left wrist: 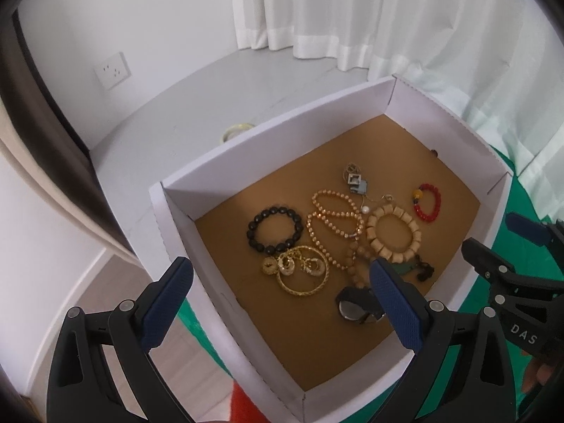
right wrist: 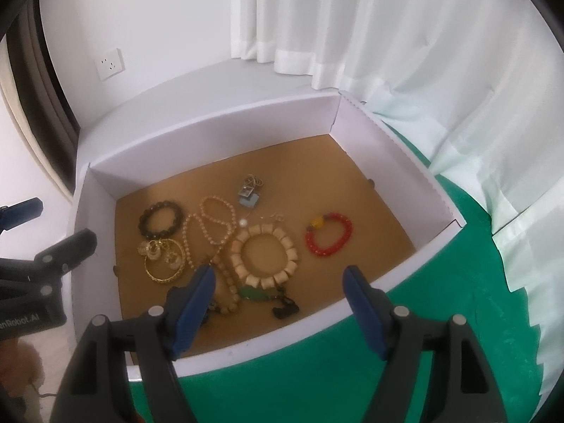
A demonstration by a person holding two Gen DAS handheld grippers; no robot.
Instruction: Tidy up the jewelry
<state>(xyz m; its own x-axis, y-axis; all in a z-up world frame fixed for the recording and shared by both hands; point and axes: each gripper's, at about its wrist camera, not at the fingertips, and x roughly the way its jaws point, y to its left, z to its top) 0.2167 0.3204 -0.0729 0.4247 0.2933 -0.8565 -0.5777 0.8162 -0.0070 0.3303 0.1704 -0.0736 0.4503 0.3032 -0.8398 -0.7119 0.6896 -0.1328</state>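
A white box (left wrist: 282,130) (right wrist: 211,134) with a brown floor holds the jewelry. In it lie a black bead bracelet (left wrist: 253,227) (right wrist: 142,224), a gold bangle (left wrist: 317,287) (right wrist: 158,276) with earrings on it, a peach bead necklace (left wrist: 319,199) (right wrist: 211,201), a wooden tile bracelet (left wrist: 416,236) (right wrist: 292,250), a red bead bracelet (left wrist: 435,204) (right wrist: 347,232) and a dark watch (left wrist: 352,308). My left gripper (left wrist: 278,271) hangs open above the box's near left part, holding nothing. My right gripper (right wrist: 280,275) stands open over the near edge, also holding nothing.
The box rests on a green cloth (right wrist: 440,299). White curtains (right wrist: 387,35) hang behind and to the right. A wall socket (left wrist: 112,70) and a roll of tape (left wrist: 236,130) lie beyond the box on a grey surface.
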